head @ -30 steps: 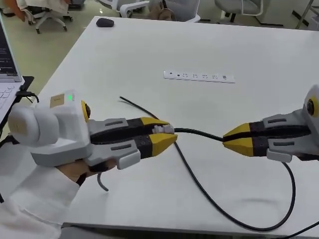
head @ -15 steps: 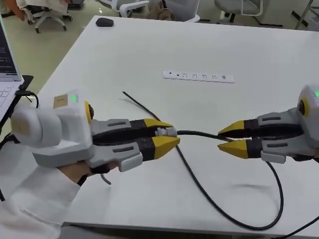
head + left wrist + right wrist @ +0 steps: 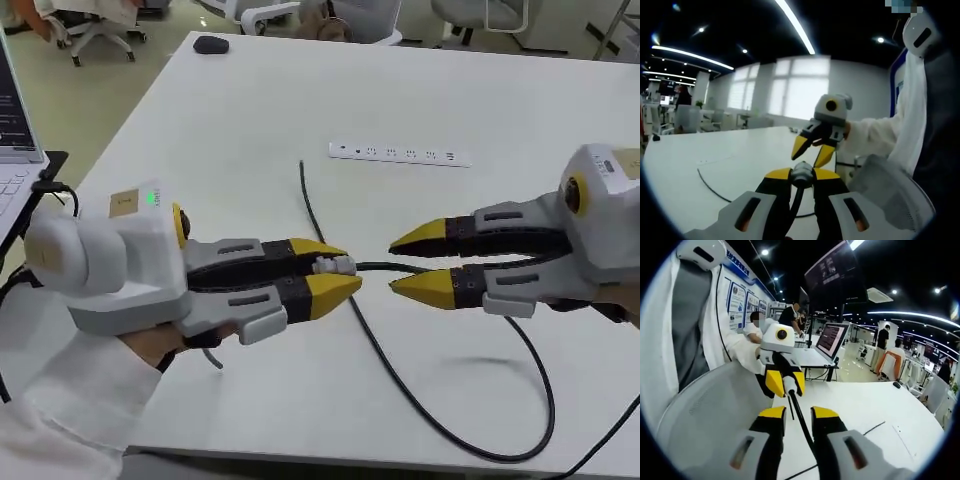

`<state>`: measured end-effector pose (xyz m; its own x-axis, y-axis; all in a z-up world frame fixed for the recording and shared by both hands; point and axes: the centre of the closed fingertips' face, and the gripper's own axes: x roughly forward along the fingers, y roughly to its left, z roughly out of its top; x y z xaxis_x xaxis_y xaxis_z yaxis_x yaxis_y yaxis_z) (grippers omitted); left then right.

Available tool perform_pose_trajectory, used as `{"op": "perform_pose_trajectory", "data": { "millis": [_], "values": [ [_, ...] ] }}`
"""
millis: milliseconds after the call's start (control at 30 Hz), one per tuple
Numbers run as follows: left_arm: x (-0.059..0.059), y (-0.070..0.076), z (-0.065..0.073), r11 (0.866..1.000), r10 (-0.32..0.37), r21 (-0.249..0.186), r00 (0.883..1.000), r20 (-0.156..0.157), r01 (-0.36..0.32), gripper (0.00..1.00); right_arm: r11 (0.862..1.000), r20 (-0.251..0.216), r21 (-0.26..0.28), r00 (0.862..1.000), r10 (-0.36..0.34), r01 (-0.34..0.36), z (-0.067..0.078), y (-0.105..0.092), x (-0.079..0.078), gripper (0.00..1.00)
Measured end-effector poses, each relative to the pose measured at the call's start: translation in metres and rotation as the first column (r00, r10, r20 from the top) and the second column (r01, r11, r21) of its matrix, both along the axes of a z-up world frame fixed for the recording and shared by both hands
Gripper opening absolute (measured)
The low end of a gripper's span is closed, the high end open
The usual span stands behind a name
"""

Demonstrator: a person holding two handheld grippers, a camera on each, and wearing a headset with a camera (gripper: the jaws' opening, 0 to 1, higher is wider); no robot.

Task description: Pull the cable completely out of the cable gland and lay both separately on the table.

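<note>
The cable gland (image 3: pixel 335 266) sits pinched at the tip of the left gripper (image 3: pixel 345 274), whose 2 yellow jaws are closed tight on it. The black cable (image 3: pixel 372 267) is not out of the gland yet. It comes out of the gland and runs to the right, in between the 2 jaws of the right gripper (image 3: pixel 398 265). Those jaws are wide apart, with 1 above the cable and 1 below it.

The head view shows where the rest of the cable goes. It bends down in a big loop on the white table (image 3: pixel 250 110) and comes back under the grippers. Its thin end lies near a white power strip (image 3: pixel 400 153). A dark mouse (image 3: pixel 210 44) lies at the far corner, and a laptop (image 3: pixel 15 130) is at the left edge.

The left gripper view shows the gland (image 3: pixel 802 172) from behind, round and gray, with the right gripper (image 3: pixel 810 154) just past it, held up off the table.

The right gripper view looks along the cable (image 3: pixel 801 424) to the gland (image 3: pixel 788 385) in the left gripper (image 3: pixel 785 383). A second laptop (image 3: pixel 831 339) stands behind.
</note>
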<state>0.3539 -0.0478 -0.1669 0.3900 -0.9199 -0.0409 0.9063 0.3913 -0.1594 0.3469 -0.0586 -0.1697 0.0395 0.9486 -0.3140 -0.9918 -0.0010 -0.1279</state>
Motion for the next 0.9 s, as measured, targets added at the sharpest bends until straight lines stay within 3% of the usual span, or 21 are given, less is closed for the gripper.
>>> {"op": "perform_pose_trajectory", "data": {
  "millis": [500,900],
  "values": [
    [-0.0012,-0.0018,-0.0001,1.000,-0.012,0.000,1.000,0.004,0.012,0.17,1.000,-0.002,-0.007,1.000,0.028,-0.028,-0.0035,0.0089,-0.0027,0.07],
    [0.0001,0.0002,0.0020,1.000,-0.006,-0.015,1.000,-0.003,0.006,0.17,0.999,-0.003,0.004,0.999,0.041,-0.041,-0.0021,0.0095,-0.0036,0.06]
  ]
}}
